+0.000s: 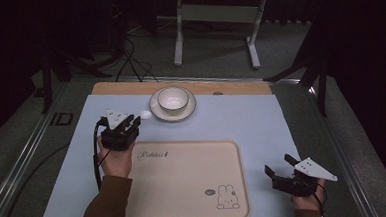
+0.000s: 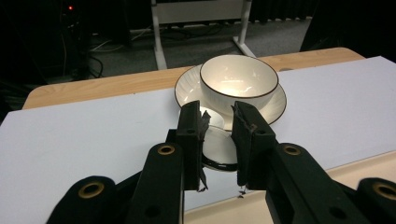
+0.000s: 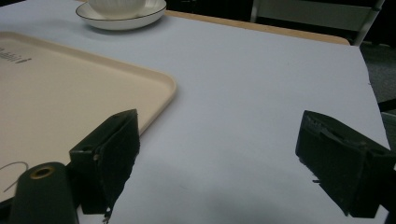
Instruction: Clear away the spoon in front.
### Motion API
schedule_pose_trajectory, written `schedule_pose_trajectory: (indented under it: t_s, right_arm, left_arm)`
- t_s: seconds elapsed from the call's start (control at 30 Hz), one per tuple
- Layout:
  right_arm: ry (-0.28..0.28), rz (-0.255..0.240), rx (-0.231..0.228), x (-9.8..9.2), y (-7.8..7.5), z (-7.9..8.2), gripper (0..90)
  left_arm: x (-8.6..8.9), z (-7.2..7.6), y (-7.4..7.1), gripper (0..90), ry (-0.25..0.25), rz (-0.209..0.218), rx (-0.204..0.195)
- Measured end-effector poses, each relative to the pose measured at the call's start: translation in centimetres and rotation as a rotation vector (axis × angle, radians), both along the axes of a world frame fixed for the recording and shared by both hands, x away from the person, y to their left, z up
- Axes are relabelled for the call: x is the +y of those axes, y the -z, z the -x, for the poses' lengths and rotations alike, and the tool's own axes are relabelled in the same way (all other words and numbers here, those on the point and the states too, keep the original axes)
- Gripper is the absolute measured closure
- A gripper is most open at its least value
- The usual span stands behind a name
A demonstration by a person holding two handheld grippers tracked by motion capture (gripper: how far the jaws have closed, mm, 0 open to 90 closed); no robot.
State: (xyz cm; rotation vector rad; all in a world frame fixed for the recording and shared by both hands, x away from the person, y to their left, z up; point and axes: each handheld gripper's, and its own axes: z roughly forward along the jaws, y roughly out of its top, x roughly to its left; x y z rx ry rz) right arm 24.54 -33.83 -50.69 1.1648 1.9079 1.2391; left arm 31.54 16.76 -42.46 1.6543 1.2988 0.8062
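A white bowl [image 1: 173, 99] [image 2: 238, 81] stands on a white saucer [image 1: 162, 113] [image 2: 276, 105] at the back middle of the pale blue mat [image 1: 241, 121]. Just left of the saucer, my left gripper [image 1: 134, 120] [image 2: 218, 114] is shut on a white spoon [image 1: 145, 114] [image 2: 219, 145] with a dark rim; the spoon's bowl end points toward the saucer. My right gripper [image 1: 279, 164] [image 3: 219, 140] is open with nothing between its jaws, low over the mat at the front right, beside the tray's right edge.
A beige tray [image 1: 184, 179] [image 3: 70, 93] with a rabbit drawing lies at the front middle of the mat. A strip of wooden tabletop [image 1: 230, 86] runs behind the mat. Cables and a white table frame [image 1: 214, 17] are on the floor beyond.
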Motion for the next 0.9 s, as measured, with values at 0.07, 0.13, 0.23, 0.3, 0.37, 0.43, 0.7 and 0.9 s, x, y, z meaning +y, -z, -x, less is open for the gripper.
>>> schedule_pose_trajectory:
  t_s: [0.07,0.13,0.23,0.3,0.37,0.43,0.7,0.9]
  right_arm:
    - [0.000,0.000,0.000,0.0,0.0,0.0,13.4]
    - [0.000,0.000,0.000,0.0,0.0,0.0,13.4]
    - [0.000,0.000,0.000,0.0,0.0,0.0,13.4]
    - [0.000,0.000,0.000,0.0,0.0,0.0,13.5]
    - [-0.001,0.000,0.001,0.0,0.0,0.0,13.4]
    - [-0.002,0.000,0.001,0.0,0.0,0.0,13.4]
    - [-0.005,0.002,-0.003,0.1,0.0,-0.1,13.4]
    - [-0.004,0.002,-0.002,0.1,0.0,-0.1,13.4]
  left_arm:
    - [0.0,0.1,0.0,73.8,-0.002,-0.001,-0.002]
    - [0.1,0.4,0.1,73.8,-0.005,0.004,-0.002]
    - [0.3,0.8,0.3,73.8,-0.012,0.016,-0.006]
    - [0.4,0.9,0.4,73.8,-0.014,0.017,-0.006]
    - [0.4,1.2,0.6,73.8,-0.018,0.014,-0.003]
    - [0.5,1.3,0.8,73.8,-0.021,0.018,-0.001]
    - [0.8,2.1,1.1,73.8,-0.032,0.018,-0.002]
    - [0.8,2.5,1.4,73.8,-0.037,0.010,-0.002]
